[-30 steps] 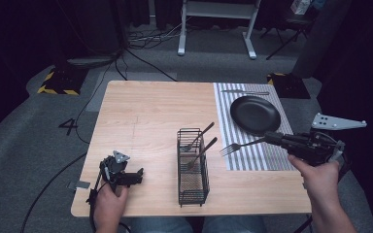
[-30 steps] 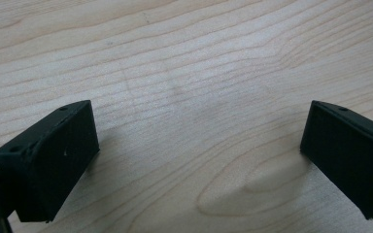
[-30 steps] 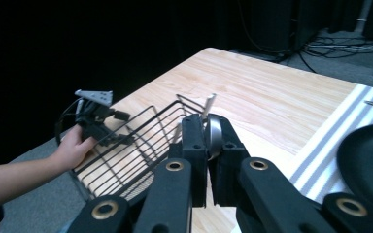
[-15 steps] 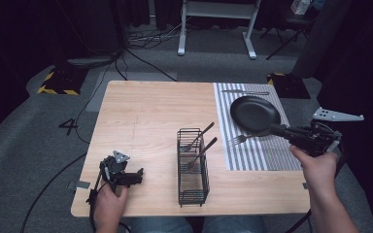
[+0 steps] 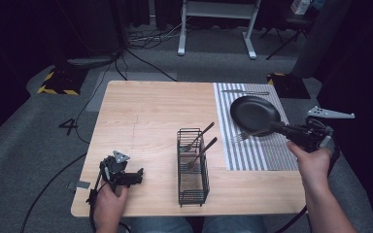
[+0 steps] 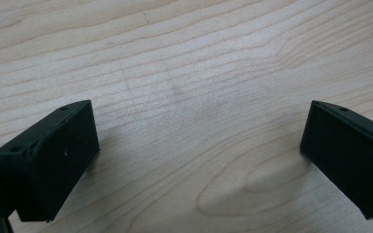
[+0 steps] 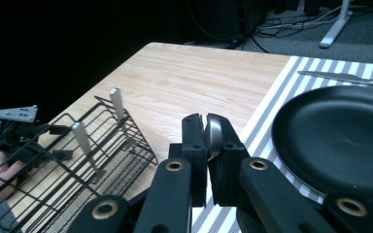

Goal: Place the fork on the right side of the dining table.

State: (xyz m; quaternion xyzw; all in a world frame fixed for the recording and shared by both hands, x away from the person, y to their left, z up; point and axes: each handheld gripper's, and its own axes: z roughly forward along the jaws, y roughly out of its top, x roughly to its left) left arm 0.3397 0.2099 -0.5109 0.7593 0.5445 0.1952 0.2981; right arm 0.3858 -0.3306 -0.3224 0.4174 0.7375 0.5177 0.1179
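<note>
Fork pinched in the right gripper beside the black pan

Fork lies level above the striped placemat, its tines pointing toward the middle of the table and its handle clamped in the right gripper. In the right gripper view the jaws of the right gripper are pressed together on a rounded silver handle end, which stands on edge between the two black pads. The person's right hand holds that gripper just off the right edge of the wooden table, near the rim of the black pan. The pan sits on the placemat, and a knife lies on the mat beyond it, at the far edge.

A black wire basket stands near the middle of the table, toward the near side. Two more utensils lean in its far end, handles up and tilted to the right.

The left gripper rests low at the near left corner of the table, held by the left hand. In the left gripper view its two black jaws are spread wide apart, with bare wood grain between them and nothing held.
</note>
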